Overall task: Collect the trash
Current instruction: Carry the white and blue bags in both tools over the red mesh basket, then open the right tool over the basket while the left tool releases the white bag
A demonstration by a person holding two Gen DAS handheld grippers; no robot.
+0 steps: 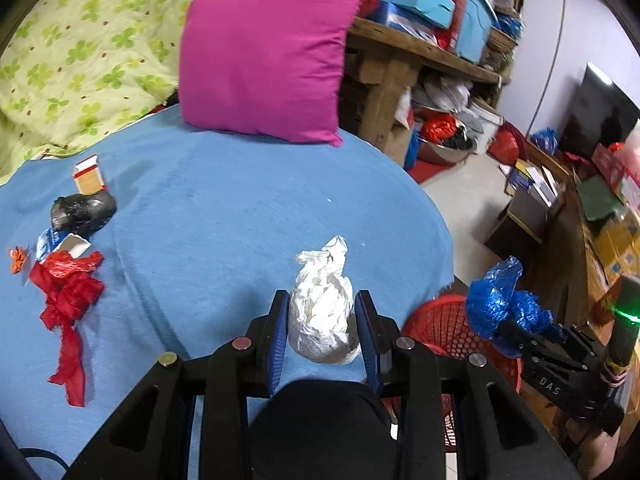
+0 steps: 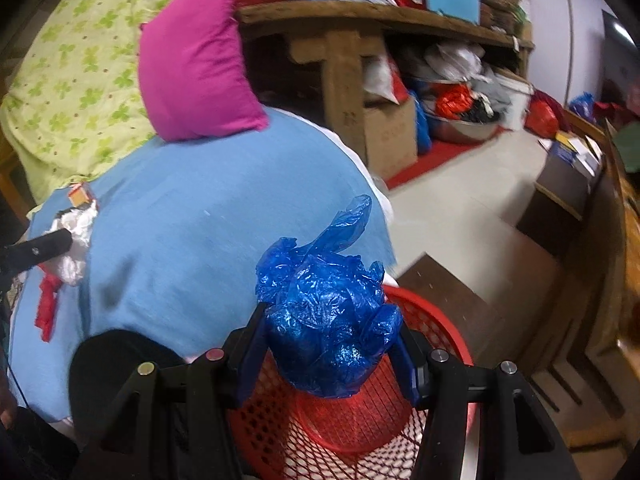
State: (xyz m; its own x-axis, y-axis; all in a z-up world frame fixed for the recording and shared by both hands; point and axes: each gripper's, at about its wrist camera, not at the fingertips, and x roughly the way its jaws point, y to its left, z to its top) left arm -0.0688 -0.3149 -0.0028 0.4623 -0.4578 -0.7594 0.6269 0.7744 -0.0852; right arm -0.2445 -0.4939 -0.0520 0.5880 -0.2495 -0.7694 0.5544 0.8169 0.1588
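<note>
A: Trash, item one: what lies on the bed (image 1: 240,216)?

B: Blue blanket (image 1: 224,200) over it, pink cushion (image 1: 264,48) at the far end, green flowered quilt (image 1: 80,52) to the left. Loose trash sits in a cluster at the blanket's left edge.

A: Basket?

B: Red mesh basket (image 2: 436,328), on the floor just beside the bed's near right corner.

A: Left tongs (image 1: 323,320)?

B: Clamped on a white crumpled bag (image 1: 322,312), one blue pad on each side, held over the blanket.

A: Right tongs (image 2: 332,344)?

B: Clamped on a blue plastic bag (image 2: 328,320), held directly above the basket's opening.

A: The cluster, largest first?

B: Red ribbon (image 1: 68,300), trailing toward the near edge; black wad (image 1: 82,210); orange-and-white carton (image 1: 89,176), upright, just behind the wad; small white-and-blue wrapper (image 1: 64,242) between wad and ribbon; tiny orange scrap (image 1: 18,258) at the far left.
</note>
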